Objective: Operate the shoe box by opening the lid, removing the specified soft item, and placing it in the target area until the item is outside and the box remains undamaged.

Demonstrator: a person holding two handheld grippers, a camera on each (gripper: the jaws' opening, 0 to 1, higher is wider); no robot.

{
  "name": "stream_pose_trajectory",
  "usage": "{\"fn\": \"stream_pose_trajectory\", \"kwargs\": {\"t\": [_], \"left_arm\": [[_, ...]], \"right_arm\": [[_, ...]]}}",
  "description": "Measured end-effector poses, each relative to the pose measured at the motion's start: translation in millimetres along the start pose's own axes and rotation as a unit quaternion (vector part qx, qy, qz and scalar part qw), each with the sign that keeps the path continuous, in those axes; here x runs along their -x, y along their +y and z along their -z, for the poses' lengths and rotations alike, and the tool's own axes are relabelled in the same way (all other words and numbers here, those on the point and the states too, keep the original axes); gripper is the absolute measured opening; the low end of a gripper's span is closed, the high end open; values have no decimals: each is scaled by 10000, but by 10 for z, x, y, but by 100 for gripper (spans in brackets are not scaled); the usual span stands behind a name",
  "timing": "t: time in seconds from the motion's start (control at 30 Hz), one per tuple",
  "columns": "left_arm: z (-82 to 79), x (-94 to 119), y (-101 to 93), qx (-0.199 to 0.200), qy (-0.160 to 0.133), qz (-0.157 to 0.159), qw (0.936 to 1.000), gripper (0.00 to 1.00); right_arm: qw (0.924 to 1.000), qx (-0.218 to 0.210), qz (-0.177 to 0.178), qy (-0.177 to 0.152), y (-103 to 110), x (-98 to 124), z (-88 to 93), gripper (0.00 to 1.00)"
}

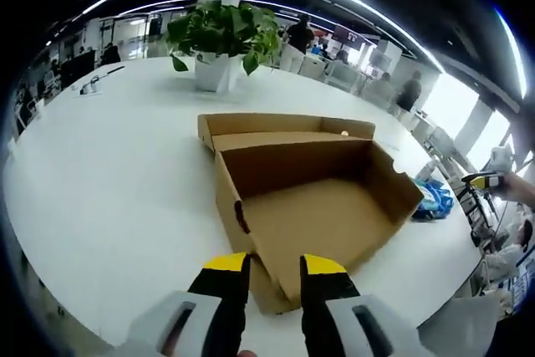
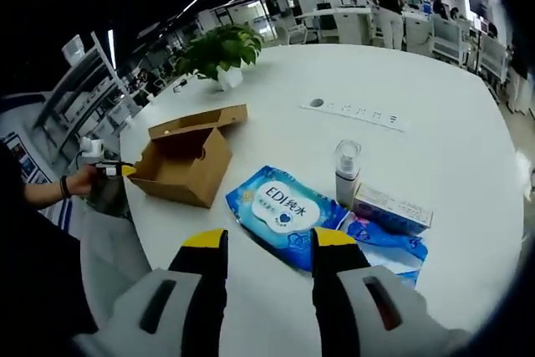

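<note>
A brown cardboard shoe box [image 1: 318, 206] lies open on the white table with its lid [image 1: 284, 125] folded back behind it; its inside looks bare. My left gripper [image 1: 274, 269] is open, its yellow-tipped jaws on either side of the box's near corner. In the right gripper view the same box [image 2: 188, 165] sits at the left, with a hand holding the left gripper [image 2: 109, 169] against its corner. A soft blue wet-wipe pack [image 2: 284, 206] lies on the table outside the box, just beyond my open right gripper [image 2: 269, 248]. From the left gripper view the pack [image 1: 435, 198] shows right of the box.
A clear pump bottle [image 2: 347, 169], a small white carton [image 2: 393, 208] and a second blue pack [image 2: 389, 247] lie right of the wipes. A potted plant [image 1: 219, 35] stands at the far side. A flat socket strip [image 2: 355, 112] is set in the table. People stand in the background.
</note>
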State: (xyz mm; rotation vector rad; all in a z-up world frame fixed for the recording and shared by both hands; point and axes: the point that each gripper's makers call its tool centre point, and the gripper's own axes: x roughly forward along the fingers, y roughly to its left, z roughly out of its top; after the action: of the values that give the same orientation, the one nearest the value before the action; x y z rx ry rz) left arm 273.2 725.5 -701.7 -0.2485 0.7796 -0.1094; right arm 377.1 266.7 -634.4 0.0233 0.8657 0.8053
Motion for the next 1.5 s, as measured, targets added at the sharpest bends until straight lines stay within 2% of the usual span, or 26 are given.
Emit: {"fn": "stream_pose_trajectory", "kwargs": {"t": [0.17,0.3,0.43,0.73,0.87,1.1,1.23,1.5], "left_arm": [[29,-42,73,-226,158,-77,9996,18],[25,-74,63,-305,224,38,9993,18],[18,-83,32,-772,358,133,9963,18],[11,-87,19,-966,475,424,9933,18],[11,-98,-20,-1151,576,595,9899,18],[31,-123,-124,-1502,698,869,9824,18],[67,-111,-190,-1590,719,955,9800,18],[82,-101,-199,-1525,675,991,9810,18]], "right_arm": [[10000,-76,-33,23,27,-6,86,36],[9998,-135,-143,15,95,-3,135,38],[9997,-122,-193,70,137,-23,185,39],[9995,-153,-277,70,247,-131,176,38],[9992,-196,-327,72,329,-253,141,38],[9986,-293,-439,-26,489,-506,-33,37],[9987,-409,-242,-179,487,-661,-194,37],[9967,-683,-197,-384,533,-961,-489,37]]}}
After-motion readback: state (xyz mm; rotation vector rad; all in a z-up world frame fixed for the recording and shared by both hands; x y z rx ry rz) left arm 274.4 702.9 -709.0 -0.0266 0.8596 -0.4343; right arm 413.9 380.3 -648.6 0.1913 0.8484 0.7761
